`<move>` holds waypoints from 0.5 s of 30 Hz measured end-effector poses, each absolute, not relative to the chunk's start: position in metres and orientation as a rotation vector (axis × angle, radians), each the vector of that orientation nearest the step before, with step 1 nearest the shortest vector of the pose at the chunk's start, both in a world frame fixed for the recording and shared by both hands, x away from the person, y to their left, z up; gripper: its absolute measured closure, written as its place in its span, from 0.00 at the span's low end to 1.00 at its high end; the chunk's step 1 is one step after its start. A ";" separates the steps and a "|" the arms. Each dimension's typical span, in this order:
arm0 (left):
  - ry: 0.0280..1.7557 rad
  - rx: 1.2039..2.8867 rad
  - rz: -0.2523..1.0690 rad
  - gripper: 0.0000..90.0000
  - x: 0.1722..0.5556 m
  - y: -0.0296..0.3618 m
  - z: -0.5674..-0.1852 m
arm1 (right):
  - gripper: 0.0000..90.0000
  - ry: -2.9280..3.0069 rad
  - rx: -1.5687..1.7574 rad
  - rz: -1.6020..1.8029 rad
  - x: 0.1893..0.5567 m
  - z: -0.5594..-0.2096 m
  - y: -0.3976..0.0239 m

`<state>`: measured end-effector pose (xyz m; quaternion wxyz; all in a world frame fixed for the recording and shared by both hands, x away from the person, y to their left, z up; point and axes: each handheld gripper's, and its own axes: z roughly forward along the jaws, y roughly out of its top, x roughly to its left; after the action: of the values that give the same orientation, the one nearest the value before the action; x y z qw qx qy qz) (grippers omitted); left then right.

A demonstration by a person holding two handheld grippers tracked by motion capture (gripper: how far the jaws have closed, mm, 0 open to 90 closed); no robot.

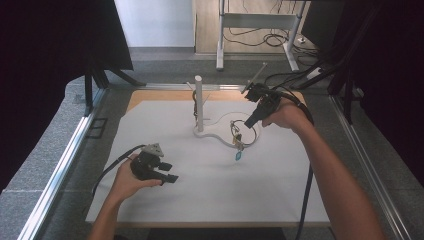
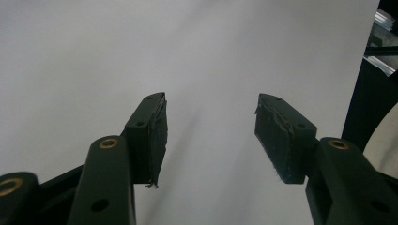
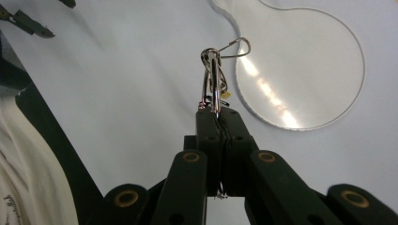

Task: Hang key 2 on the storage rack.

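Nearest the person, the left claw [image 1: 167, 172] rests low over the white sheet [image 1: 200, 190] that covers the counter [image 1: 150, 96], its jaws standing partly apart with nothing between them; in the left gripper view only bare white sheet lies beyond the pads. Nothing stands between this claw and the things farther off.

Beyond it, near the middle of the sheet, the right claw [image 1: 248, 123] has its jaws pressed together on a bunch of metal key rings [image 3: 213, 79], which stick out past the tips in the right gripper view. In the high view the ring bunch [image 1: 237, 136] hangs just above the sheet, with a small teal tag [image 1: 238, 156] dangling below it.

Just beside the rings lies a clear, rounded base plate [image 3: 300, 70] flat on the sheet. At its far end a white upright post [image 1: 199, 102] stands on it, well apart from the claw.

Farthest back, beyond the counter's edge, are grey floor, a desk frame [image 1: 255, 22] and loose cables [image 1: 260, 40].
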<state>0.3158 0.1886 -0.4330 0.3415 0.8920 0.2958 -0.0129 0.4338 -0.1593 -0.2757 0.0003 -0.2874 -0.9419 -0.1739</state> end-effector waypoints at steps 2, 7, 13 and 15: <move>0.769 2.319 -0.033 0.50 0.316 0.189 -0.433 | 0.98 -2.955 -0.914 -0.547 0.436 -0.274 -0.159; 0.770 2.316 -0.034 0.50 0.316 0.189 -0.432 | 0.98 -2.953 -0.928 -0.563 0.443 -0.268 -0.158; 0.766 2.313 -0.032 0.50 0.316 0.191 -0.431 | 0.98 -2.951 -0.947 -0.585 0.451 -0.262 -0.157; 0.765 2.312 -0.031 0.50 0.316 0.191 -0.431 | 0.98 -2.954 -0.950 -0.592 0.454 -0.261 -0.156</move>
<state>0.3157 0.1911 -0.4309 0.3456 0.8908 0.2949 -0.0120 0.4538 -0.1562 -0.2607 -0.0086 -0.3006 -0.9351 -0.1875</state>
